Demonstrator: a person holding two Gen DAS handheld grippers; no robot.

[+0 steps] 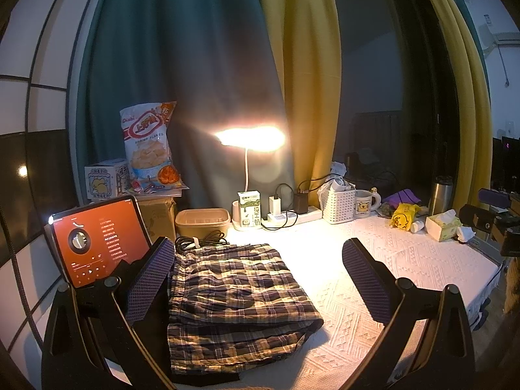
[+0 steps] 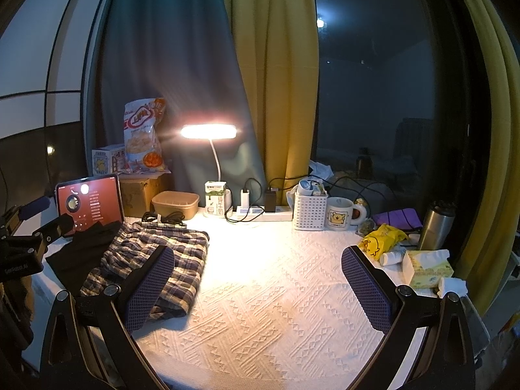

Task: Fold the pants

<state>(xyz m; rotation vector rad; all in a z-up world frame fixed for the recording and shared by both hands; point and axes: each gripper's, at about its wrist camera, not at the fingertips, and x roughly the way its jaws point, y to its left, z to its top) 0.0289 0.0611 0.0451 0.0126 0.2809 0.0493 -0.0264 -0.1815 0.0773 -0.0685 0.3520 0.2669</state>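
From the left wrist camera, the left gripper (image 1: 258, 279) is spread wide with nothing between its purple-padded fingers (image 1: 151, 279). Below it the plaid pants (image 1: 237, 299) lie folded into a flat, layered rectangle on the white textured cloth of the worktop (image 1: 406, 260), toward its left side. A dark garment (image 1: 152, 338) shows beneath and beside the pants at their left edge. Just behind the pants sits a coiled black cable (image 1: 201, 240), and left of that a tablet (image 1: 97, 240) stands with an orange screen lit. Along the back are a tan lidded container (image 1: 202, 221), a milk carton (image 1: 249, 209), a lit desk lamp (image 1: 250, 138), a power strip (image 1: 292, 216) and a white basket (image 1: 338, 204). A snack bag (image 1: 149, 146) stands on a cardboard box at the rear left.

From the right wrist camera, the right gripper (image 2: 258, 287) is likewise released and empty, hovering over the bare middle of the worktop (image 2: 276, 292). The plaid pants (image 2: 156, 260) lie to its left, partly hidden by the left finger. The left gripper (image 2: 48, 224) enters at the far left edge. On the right are a bear mug (image 2: 339, 213), a yellow packet (image 2: 382, 240), a tissue box (image 2: 425, 268) and a steel flask (image 2: 435, 224).
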